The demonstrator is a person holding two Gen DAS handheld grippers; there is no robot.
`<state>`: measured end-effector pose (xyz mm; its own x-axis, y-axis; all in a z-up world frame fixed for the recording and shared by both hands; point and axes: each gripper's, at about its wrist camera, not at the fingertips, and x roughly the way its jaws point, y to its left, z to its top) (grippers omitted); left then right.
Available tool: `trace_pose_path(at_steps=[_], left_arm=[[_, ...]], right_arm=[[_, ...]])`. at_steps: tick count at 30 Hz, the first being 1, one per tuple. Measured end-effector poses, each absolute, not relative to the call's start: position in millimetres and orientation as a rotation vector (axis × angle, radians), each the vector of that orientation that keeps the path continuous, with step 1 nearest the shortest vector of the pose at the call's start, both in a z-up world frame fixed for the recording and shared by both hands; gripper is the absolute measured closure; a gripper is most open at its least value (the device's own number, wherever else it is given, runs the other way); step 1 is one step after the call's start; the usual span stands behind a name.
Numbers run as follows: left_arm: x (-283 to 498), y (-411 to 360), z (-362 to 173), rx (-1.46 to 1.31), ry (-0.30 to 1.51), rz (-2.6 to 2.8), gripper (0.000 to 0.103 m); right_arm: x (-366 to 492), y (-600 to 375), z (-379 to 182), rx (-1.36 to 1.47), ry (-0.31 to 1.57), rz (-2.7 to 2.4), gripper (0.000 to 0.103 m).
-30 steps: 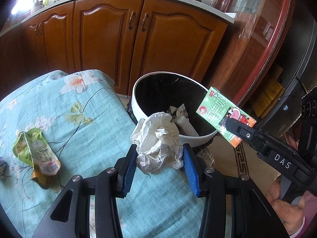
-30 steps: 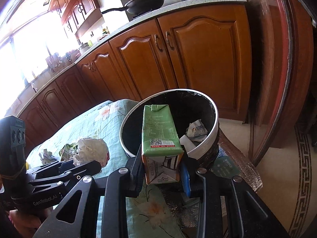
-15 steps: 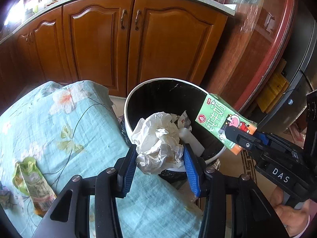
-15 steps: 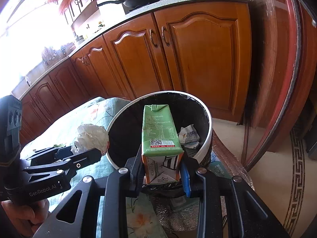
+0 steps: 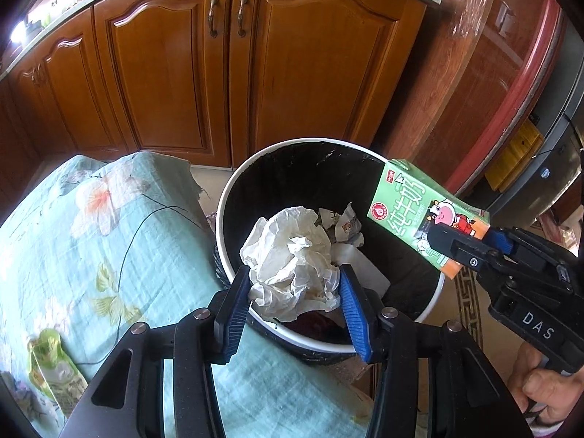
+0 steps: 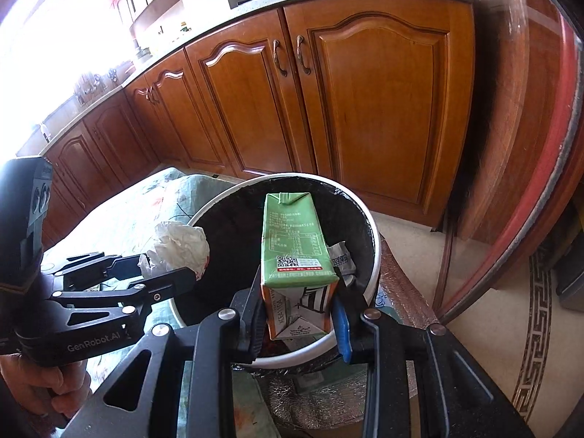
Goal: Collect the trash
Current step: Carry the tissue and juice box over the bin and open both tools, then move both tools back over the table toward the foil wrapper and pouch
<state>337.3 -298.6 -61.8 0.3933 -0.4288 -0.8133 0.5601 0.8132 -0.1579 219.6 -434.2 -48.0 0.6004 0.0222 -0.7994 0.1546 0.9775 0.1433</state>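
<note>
— So, where do things stand with the trash?

— Both pieces now hang over the bin [image 5: 330,343]. A second ago the crumpled paper [image 5: 292,259] was above the edge of the flowered cloth [image 5: 109,255]; since then it has travelled across and sits over the bin's black-lined mouth, near the rim on the cloth's side.

— And the left gripper [image 5: 294,292]?

— Its jaws are opening, with the paper between the blue pads. The wad touches both pads, so I judge it is about to fall rather than already free.

— The other hand?

— The right gripper [image 6: 297,314] holds the green milk carton [image 6: 295,252] narrowly by its lower end, carton upright, also above the bin. That grip has not changed, only its place: it too has come in over the opening.

— So what does that mean?

— Probably the drop is the step in hand, paper first. Scraps already lie inside the bin. One green wrapper [image 5: 54,372] is left on the cloth, well apart from the bin, so collecting is not finished.
</note>
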Motion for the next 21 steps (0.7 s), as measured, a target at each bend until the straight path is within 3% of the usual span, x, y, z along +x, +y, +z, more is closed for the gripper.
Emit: trace_pose_path(at_steps=[4,10,17,21], left_arm=[[346.2,-307.5,-61.9,0.163,0.991,-0.624,0.054],[350.2,-309.3,-52.3,0.159,0.984,-0.615,0.035],[351.1,-296.1,-51.4,0.130,0.963,-0.610,0.034],[335.9,-276.0,-50.9,0.078,0.953,-0.597,0.034]], right_arm=[[229.9,-439.2,-53.7,0.215,0.956,-0.073,0.072],[236.3,-448.3,-57.3,0.245,0.971,-0.080,0.066],[225.3,-453.4,-47.8,0.280,0.930,-0.081,0.066],[211.8,-450.8,-43.1,0.302,0.910,-0.072,0.057]])
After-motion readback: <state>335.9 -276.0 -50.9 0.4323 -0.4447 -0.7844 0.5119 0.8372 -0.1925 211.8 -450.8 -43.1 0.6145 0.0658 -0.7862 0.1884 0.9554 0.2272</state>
